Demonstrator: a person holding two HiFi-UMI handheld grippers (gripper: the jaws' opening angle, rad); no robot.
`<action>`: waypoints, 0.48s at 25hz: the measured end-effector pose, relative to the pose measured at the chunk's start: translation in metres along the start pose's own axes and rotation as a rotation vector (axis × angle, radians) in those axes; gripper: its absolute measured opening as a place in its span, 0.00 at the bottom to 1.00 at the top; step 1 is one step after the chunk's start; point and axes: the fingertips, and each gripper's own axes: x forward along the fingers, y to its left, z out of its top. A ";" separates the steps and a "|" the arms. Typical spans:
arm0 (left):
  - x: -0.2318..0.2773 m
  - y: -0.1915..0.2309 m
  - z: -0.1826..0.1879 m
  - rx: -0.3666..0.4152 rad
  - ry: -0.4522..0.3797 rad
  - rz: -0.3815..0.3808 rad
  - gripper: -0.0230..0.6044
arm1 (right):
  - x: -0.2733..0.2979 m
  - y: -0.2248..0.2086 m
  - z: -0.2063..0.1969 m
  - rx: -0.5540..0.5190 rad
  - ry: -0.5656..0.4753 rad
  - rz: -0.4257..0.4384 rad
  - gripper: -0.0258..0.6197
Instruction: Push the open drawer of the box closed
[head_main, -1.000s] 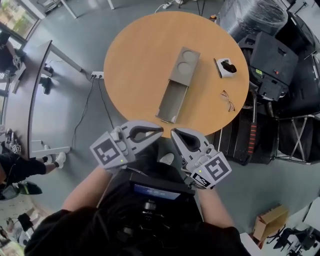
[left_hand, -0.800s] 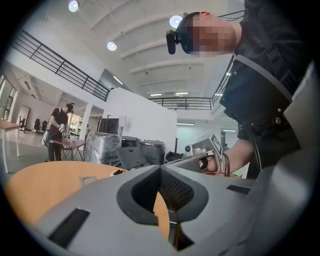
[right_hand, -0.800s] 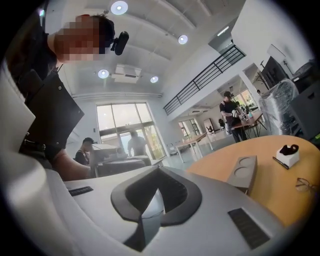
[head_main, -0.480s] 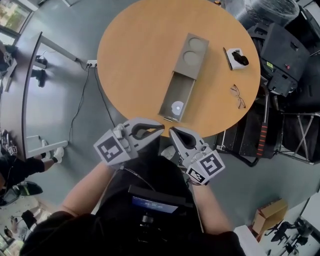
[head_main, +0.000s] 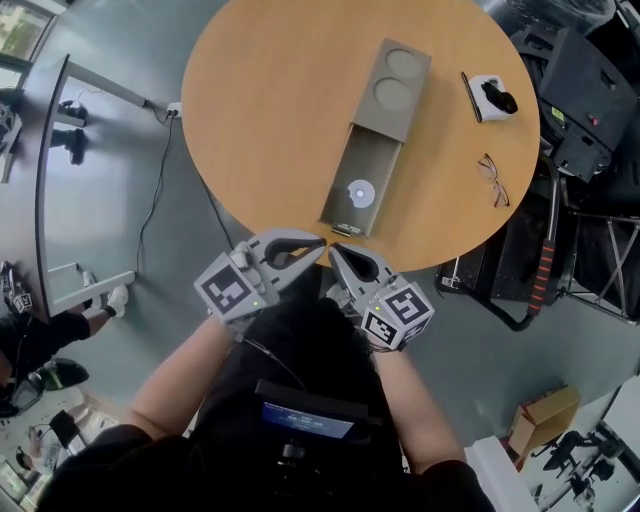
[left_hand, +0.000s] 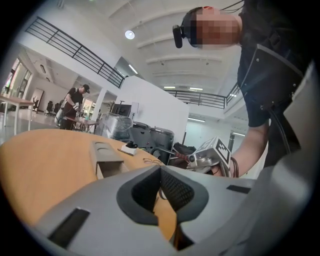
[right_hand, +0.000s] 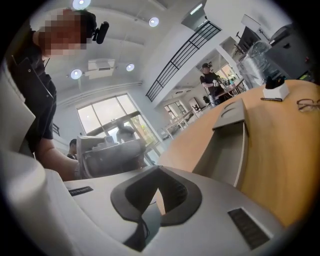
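Observation:
A long grey box (head_main: 398, 88) with two round recesses in its lid lies on the round wooden table (head_main: 260, 110). Its drawer (head_main: 362, 190) is pulled out toward me, and a small white disc (head_main: 360, 193) lies inside. Both grippers hover just off the table's near edge, in front of the drawer's end. My left gripper (head_main: 320, 242) is shut with nothing in it, and so is my right gripper (head_main: 333, 250). In the left gripper view the box (left_hand: 106, 159) lies ahead of the shut jaws (left_hand: 161, 169). In the right gripper view the drawer (right_hand: 227, 152) runs ahead beside the shut jaws (right_hand: 158, 171).
A pair of glasses (head_main: 497, 180) and a white pad with a black object (head_main: 488, 98) lie on the table's right side. Black cases and equipment (head_main: 590, 110) crowd the floor to the right. A cable (head_main: 160, 190) trails on the floor at left.
The table and box have come nearer in the head view, so both grippers now sit closer to the drawer's end. The white disc in the drawer has come into sight.

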 end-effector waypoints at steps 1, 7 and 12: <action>0.002 0.003 -0.007 -0.006 0.007 0.002 0.08 | 0.004 -0.006 -0.007 0.012 0.006 -0.005 0.05; 0.012 0.014 -0.044 -0.045 0.046 0.001 0.08 | 0.023 -0.036 -0.045 0.101 0.047 -0.032 0.05; 0.016 0.020 -0.061 -0.070 0.058 0.003 0.08 | 0.035 -0.054 -0.060 0.174 0.059 -0.054 0.05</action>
